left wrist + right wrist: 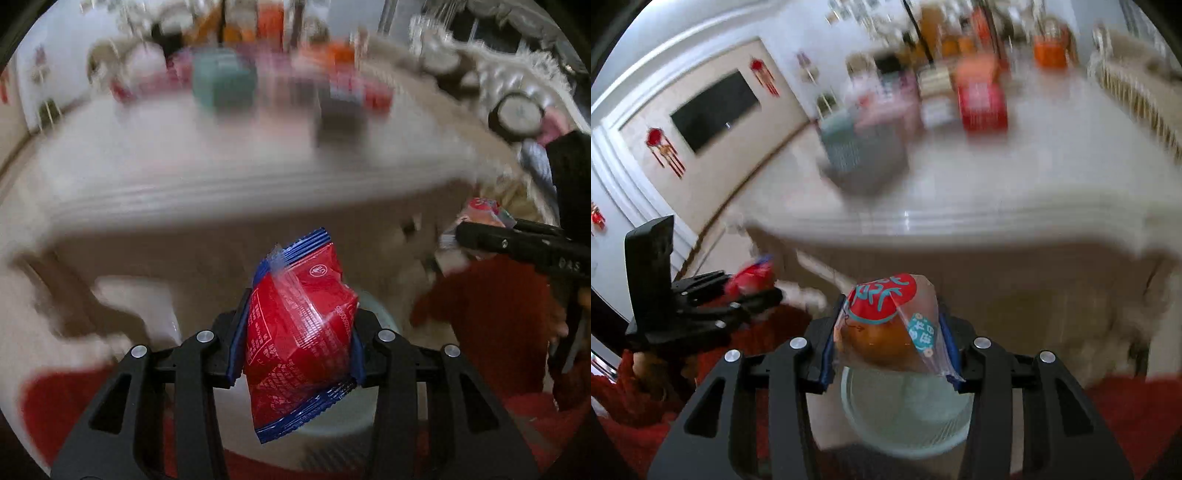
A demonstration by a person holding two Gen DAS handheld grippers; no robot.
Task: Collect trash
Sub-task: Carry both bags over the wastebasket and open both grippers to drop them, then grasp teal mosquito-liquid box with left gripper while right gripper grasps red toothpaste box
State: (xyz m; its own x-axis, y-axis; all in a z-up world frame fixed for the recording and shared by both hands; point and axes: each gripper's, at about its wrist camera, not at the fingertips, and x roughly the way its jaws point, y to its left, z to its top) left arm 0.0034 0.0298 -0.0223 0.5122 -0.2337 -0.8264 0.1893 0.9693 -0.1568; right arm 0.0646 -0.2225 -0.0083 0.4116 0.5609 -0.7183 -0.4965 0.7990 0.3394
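The red and blue snack packet [301, 328] carries white fine print too small and creased to read, with a round tidy-man disposal sign near its top edge. The black right gripper [480, 236] shows the letters "DAS" on its side. The clear bun wrapper [892, 325] bears teal characters on a red patch, not legible.

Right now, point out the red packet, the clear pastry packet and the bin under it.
red packet [299, 325], left wrist view, middle of its red printed face.
clear pastry packet [886, 332], right wrist view, on the brown pastry inside.
bin [905, 413], right wrist view, pale inner wall below the packet.
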